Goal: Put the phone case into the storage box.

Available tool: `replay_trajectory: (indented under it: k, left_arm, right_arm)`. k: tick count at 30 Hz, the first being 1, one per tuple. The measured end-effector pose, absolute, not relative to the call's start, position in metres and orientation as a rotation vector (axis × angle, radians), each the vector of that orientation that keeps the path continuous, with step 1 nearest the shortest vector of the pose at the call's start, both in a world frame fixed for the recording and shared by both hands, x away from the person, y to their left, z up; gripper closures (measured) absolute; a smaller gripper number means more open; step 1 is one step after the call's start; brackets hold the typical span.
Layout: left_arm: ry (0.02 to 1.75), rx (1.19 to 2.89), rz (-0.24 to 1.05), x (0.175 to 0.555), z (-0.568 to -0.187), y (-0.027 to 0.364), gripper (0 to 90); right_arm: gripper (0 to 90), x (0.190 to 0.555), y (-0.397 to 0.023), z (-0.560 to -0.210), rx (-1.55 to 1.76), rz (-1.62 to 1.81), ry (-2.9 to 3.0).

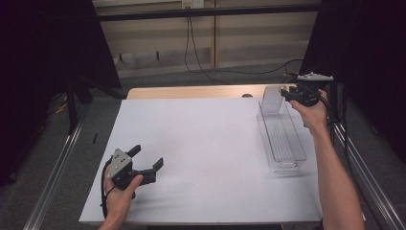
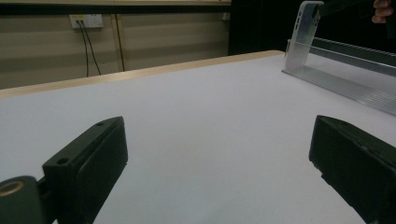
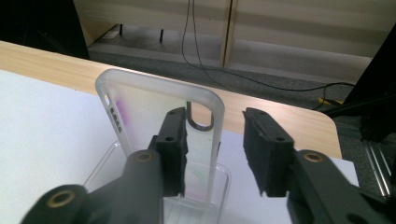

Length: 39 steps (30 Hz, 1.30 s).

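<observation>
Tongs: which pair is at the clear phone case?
The right tongs, jaws apart around the phone case standing in the clear tray; the left tongs rest open, far off.

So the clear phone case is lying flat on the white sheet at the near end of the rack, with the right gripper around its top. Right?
Not quite: the phone case stands upright in the far end of the clear rack, as the high view shows. The right gripper is at its top, jaws apart.

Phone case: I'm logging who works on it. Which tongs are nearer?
Right. The right tongs straddle the phone case's edge in the tray; the left tongs rest far across the table.
</observation>
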<state>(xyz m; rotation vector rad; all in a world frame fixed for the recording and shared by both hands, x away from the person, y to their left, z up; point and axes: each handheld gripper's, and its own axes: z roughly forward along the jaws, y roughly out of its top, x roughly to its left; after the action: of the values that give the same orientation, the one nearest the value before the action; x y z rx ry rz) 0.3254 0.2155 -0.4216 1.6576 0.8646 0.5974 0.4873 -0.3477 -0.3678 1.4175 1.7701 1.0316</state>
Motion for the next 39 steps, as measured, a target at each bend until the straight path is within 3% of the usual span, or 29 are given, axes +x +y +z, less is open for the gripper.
replay_trajectory:
  k: [5, 11, 27, 39]
  left_arm:
    - [0.880, 1.653, 0.605, 0.328, -0.422, 0.214, 4.5]
    - [0.881, 1.660, 0.601, 0.329, -0.423, 0.213, 4.5]
    - [0.878, 1.663, 0.603, 0.331, -0.423, 0.213, 4.6]
    - [0.876, 1.648, 0.596, 0.328, -0.423, 0.216, 4.5]
  right_arm:
    - [47.0, 0.486, -0.349, -0.370, 1.411, 1.053, 1.765]
    - [29.1, 0.483, -0.352, -0.372, 1.417, 1.067, 1.765]
    - [2.6, 0.482, -0.348, -0.373, 1.430, 1.083, 1.747]
    - [2.0, 0.474, -0.347, -0.372, 1.438, 1.090, 1.710]
